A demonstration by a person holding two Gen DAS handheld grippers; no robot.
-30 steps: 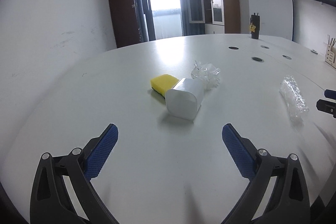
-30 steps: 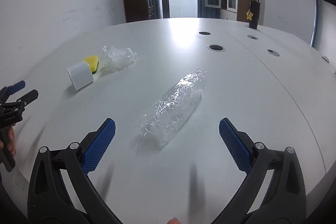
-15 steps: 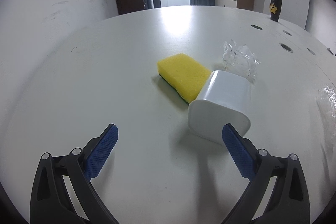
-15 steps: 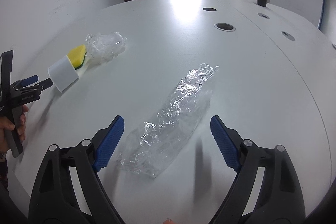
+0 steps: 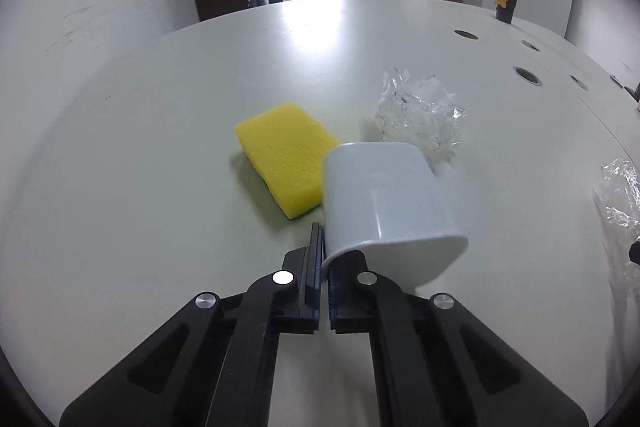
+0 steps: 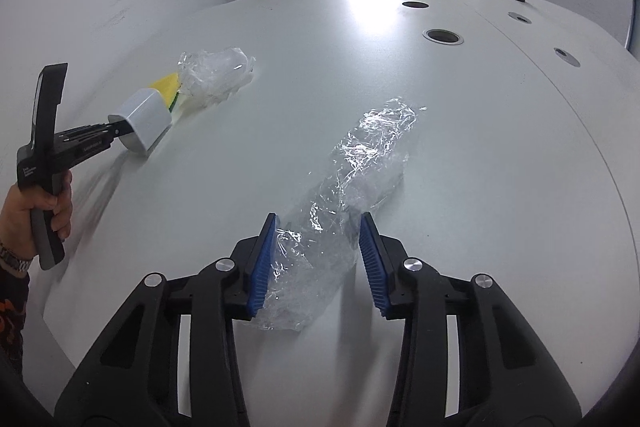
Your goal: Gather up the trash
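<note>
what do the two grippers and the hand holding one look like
Both grippers are black plastic with cut-out linkage arms, silver round pins at the joints and ribbed blue pads on the two fingers: left gripper, right gripper. Seen from the right wrist, the left one has a black pistol-style handle with small white lettering. The hand wears a metal wristband and a dark sleeve with orange print.

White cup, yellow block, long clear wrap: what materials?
White cup: likely smooth, semi-gloss plastic with a thin rim. Yellow block: foam sponge, matte and porous, green layer beneath. Long clear wrap: thin transparent plastic film, crinkled, with sharp glints.
</note>
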